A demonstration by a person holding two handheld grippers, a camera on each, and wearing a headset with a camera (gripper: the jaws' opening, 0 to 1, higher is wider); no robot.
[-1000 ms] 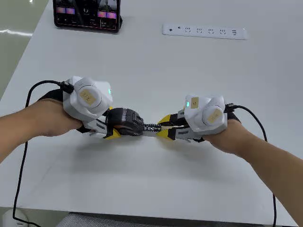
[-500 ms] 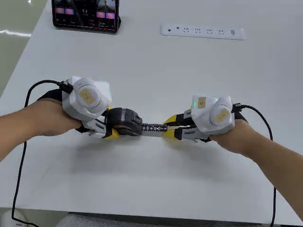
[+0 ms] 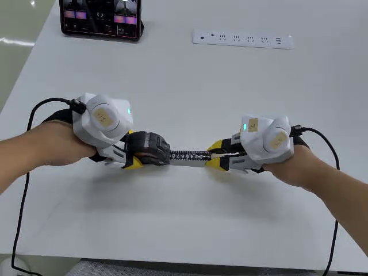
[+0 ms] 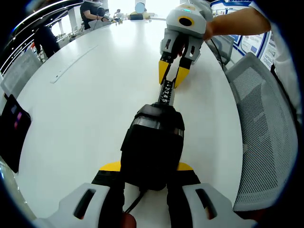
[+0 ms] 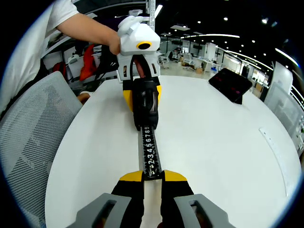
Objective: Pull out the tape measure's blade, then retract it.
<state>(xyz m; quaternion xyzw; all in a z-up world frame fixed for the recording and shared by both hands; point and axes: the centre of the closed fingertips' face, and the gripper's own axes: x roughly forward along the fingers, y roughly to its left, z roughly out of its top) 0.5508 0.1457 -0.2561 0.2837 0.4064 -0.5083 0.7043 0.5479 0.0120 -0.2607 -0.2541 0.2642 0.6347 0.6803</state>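
Observation:
A black tape measure (image 3: 146, 149) rests low over the white table, held by my left gripper (image 3: 131, 155), which is shut on its case (image 4: 152, 147). A short length of dark numbered blade (image 3: 190, 156) runs from the case to my right gripper (image 3: 215, 156), which is shut on the blade's end (image 5: 151, 168). In the right gripper view the case (image 5: 145, 105) sits ahead with the left gripper (image 5: 141, 97) behind it. In the left gripper view the right gripper (image 4: 173, 76) pinches the blade (image 4: 165, 93) with its yellow fingertips.
A tablet (image 3: 102, 16) with a lit screen stands at the table's far left. A white power strip (image 3: 241, 39) lies at the far middle. Black cables (image 3: 26, 172) trail from both grippers across the white table (image 3: 190, 86). A mesh chair (image 4: 263, 133) stands at the near edge.
My right gripper has moved to the right with the blade's end, so more numbered blade shows between the two grippers. The left gripper holds the case in place.

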